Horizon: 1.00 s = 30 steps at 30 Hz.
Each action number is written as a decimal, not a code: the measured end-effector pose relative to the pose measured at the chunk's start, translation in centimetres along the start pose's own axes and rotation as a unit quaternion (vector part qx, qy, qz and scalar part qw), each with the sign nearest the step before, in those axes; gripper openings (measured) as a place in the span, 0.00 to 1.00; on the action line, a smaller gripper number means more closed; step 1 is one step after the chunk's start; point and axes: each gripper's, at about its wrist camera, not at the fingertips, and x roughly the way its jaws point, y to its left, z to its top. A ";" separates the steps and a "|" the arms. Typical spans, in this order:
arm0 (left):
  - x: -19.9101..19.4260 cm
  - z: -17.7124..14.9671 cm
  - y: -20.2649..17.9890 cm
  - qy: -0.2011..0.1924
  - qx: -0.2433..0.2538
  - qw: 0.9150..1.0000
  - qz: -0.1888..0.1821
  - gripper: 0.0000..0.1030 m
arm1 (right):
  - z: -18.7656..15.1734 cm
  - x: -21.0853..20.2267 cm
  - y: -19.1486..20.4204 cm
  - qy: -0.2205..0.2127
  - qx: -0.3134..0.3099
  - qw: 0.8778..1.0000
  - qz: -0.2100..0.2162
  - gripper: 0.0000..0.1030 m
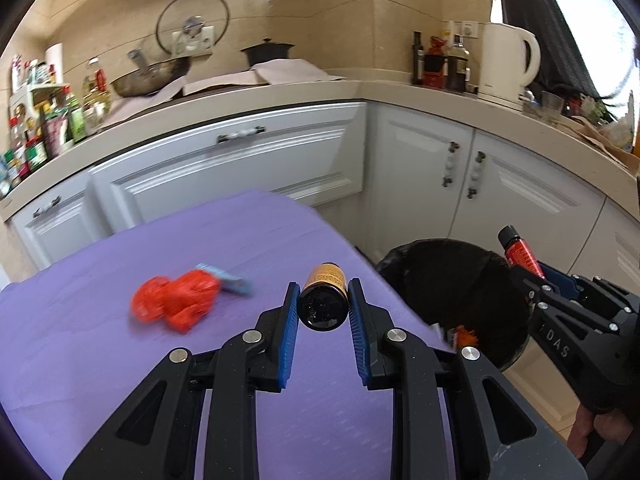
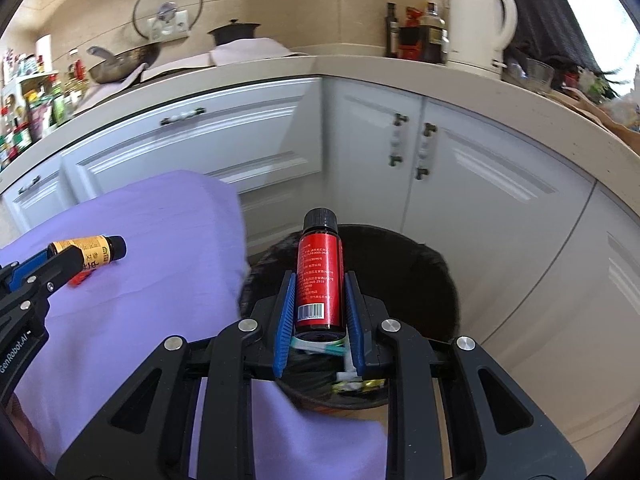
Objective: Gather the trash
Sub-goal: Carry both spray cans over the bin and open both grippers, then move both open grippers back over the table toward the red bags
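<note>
My left gripper is shut on a small dark bottle with a yellow label, held above the purple-covered table; the bottle also shows in the right wrist view. My right gripper is shut on a red-labelled bottle with a black cap, held over the black trash bin. That bottle shows in the left wrist view, above the bin. A crumpled red wrapper and a light blue scrap lie on the table.
The bin holds wrappers and stands on the floor by the table's right edge. White cabinets and a countertop with a wok, bottles and a white kettle lie behind.
</note>
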 end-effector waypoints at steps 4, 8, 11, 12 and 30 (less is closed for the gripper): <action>1.2 0.6 -2.2 -0.004 0.012 1.000 -0.012 0.24 | -0.1 1.0 -1.6 0.003 0.009 1.000 -0.010 0.23; 2.7 1.1 -4.5 0.000 0.024 0.999 -0.022 0.24 | 0.1 2.3 -3.1 0.006 0.017 1.000 -0.018 0.23; 4.0 1.2 -6.0 0.001 0.033 0.999 -0.024 0.24 | 0.2 3.3 -4.0 0.008 0.023 0.999 -0.023 0.23; 4.5 1.3 -6.5 0.004 0.035 0.999 -0.025 0.24 | 0.2 3.7 -4.3 0.010 0.025 0.999 -0.024 0.23; 8.1 1.2 -9.3 0.026 0.049 0.998 -0.025 0.41 | -0.1 5.9 -6.3 0.016 0.041 0.998 -0.041 0.35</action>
